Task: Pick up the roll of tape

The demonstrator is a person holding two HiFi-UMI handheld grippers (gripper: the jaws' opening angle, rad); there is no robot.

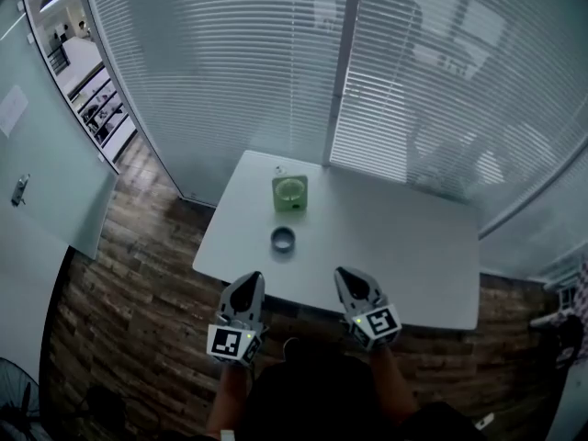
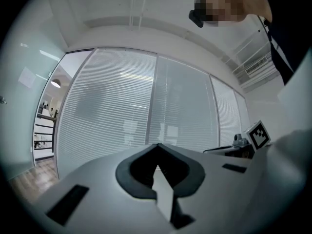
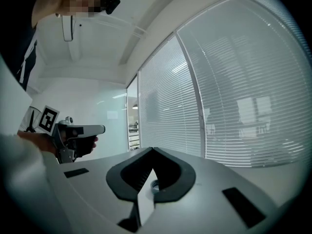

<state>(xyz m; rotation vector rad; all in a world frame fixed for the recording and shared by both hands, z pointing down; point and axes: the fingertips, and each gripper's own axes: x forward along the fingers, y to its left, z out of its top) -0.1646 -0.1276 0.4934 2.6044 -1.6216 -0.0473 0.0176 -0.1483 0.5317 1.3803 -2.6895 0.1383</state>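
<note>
I hold the left gripper [image 1: 246, 283] and right gripper [image 1: 349, 278] at the table's [image 1: 413, 246] near edge. Both have jaws together and are empty. The roll of tape [image 1: 282, 240] lies farther in.

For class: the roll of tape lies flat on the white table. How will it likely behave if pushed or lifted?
The roll of tape lies flat, hole up, so a push would probably slide it across the smooth table, not roll it. Small and hollow, it is likely light. Its ring shape probably stays stiff when gripped.

Shut, empty tongs [image 2: 157, 150] facing blinds [image 2: 122, 101]
</note>
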